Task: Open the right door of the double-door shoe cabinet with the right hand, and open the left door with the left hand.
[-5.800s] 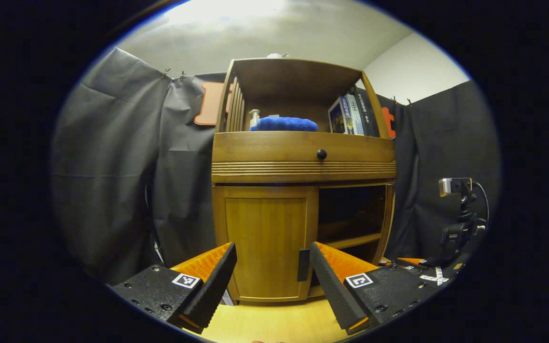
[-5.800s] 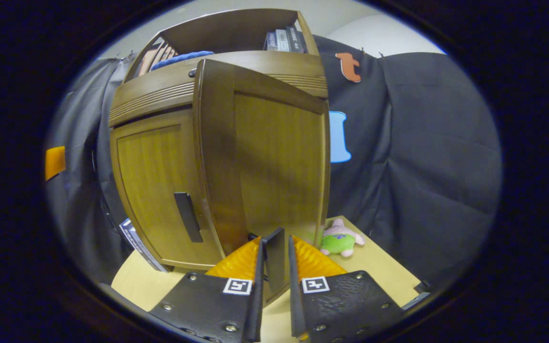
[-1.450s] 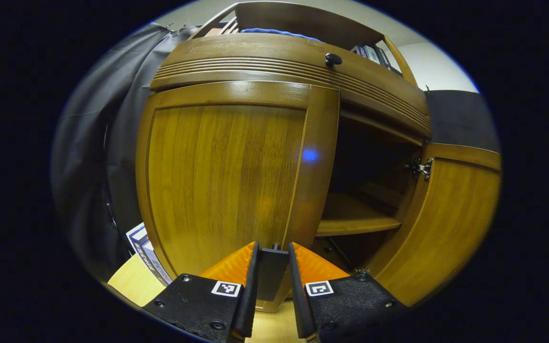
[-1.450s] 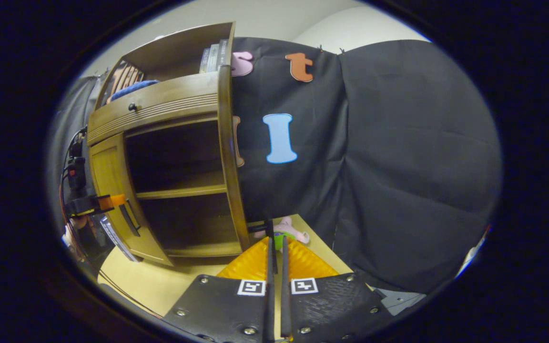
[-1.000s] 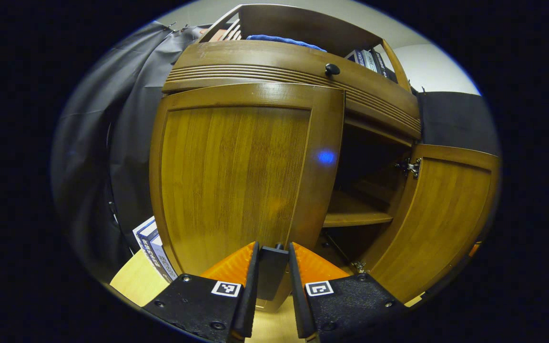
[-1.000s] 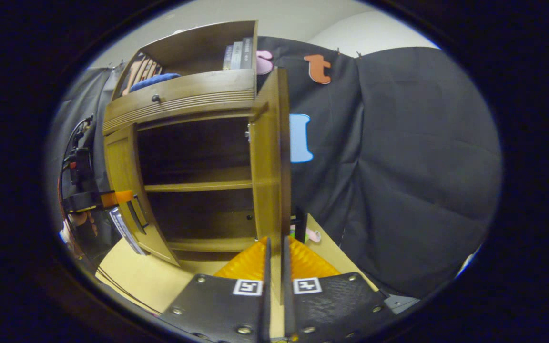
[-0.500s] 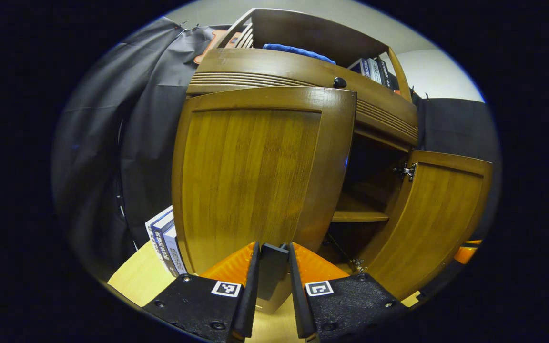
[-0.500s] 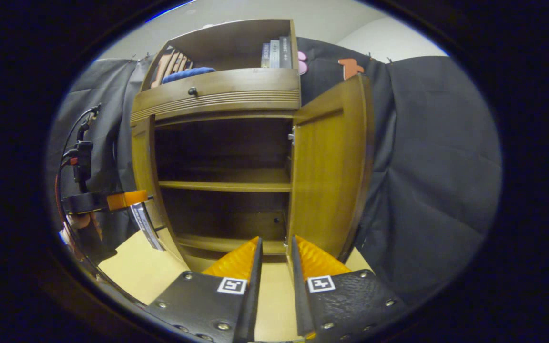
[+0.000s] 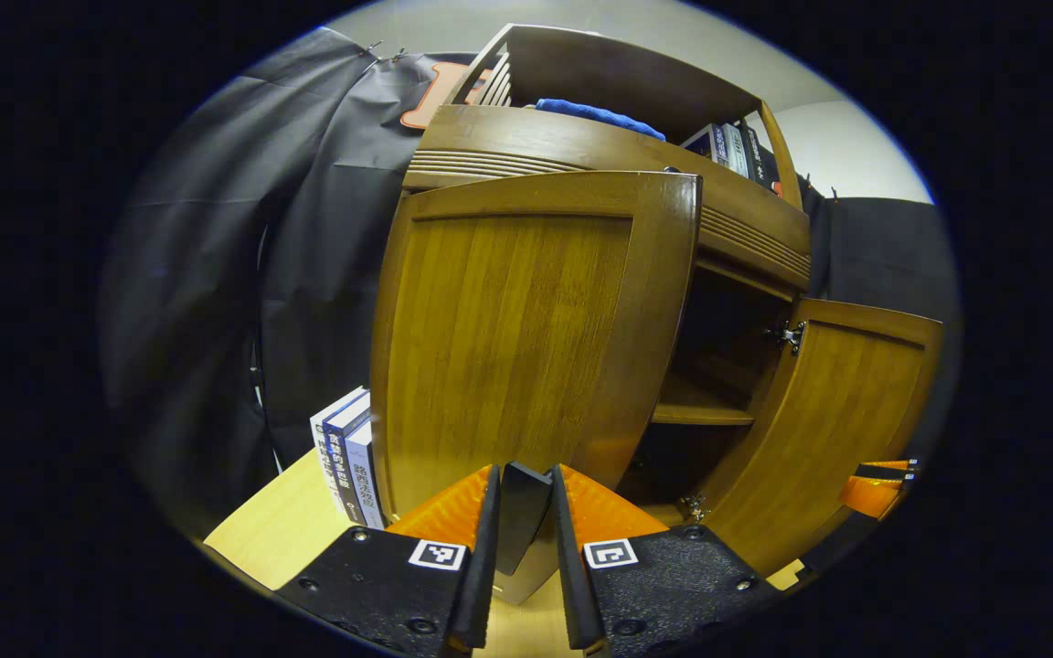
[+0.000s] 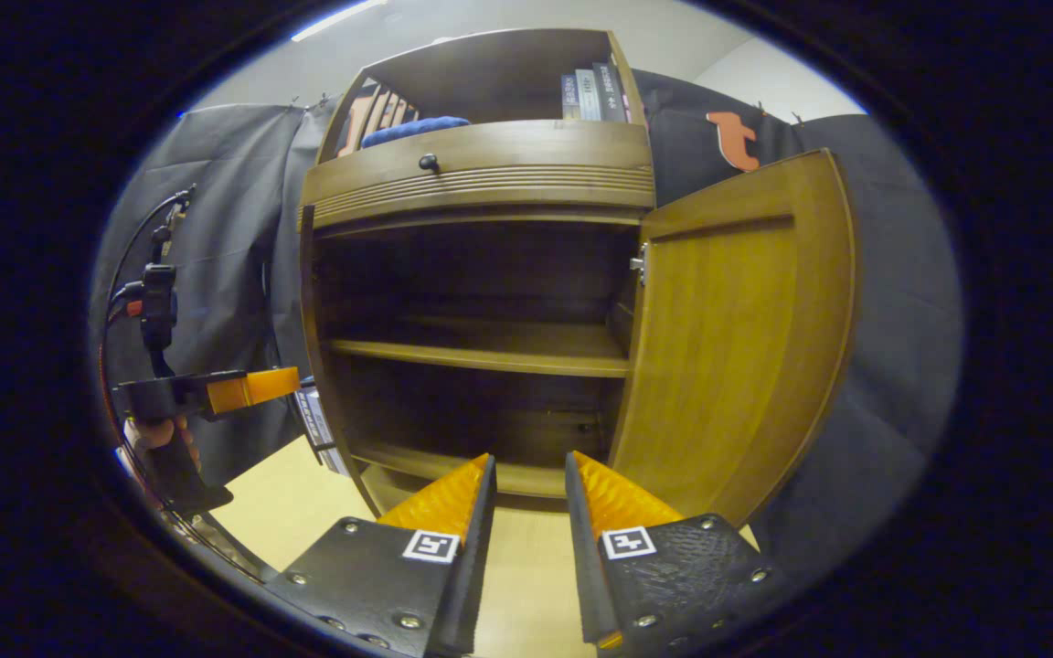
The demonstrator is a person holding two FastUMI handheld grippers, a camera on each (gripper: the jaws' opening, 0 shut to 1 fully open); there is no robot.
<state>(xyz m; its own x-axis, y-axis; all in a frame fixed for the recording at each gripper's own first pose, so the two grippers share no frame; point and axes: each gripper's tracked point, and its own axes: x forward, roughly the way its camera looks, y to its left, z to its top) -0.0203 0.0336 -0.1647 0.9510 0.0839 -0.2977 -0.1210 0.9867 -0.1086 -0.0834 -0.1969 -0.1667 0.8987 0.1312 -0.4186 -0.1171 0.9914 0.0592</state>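
The shoe cabinet (image 10: 476, 174) stands on the table (image 10: 280, 498) with both lower doors swung out. The right door (image 10: 737, 338) is wide open (shelves (image 10: 481, 356) exposed); the left door (image 9: 508, 338) is partly open. The left tool (image 9: 523, 512) pinches the left door's dark handle (image 9: 519, 516). The right tool (image 10: 526, 493) is slightly spread, holding nothing, near the cabinet's base

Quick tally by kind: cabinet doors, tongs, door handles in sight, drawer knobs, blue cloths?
Doors: 2, left door, right door
Tongs: 2, left tongs shut on handle, right tongs open
Handles in sight: 1
Drawer knob: 1
Blue cloth: 1
Total: 7
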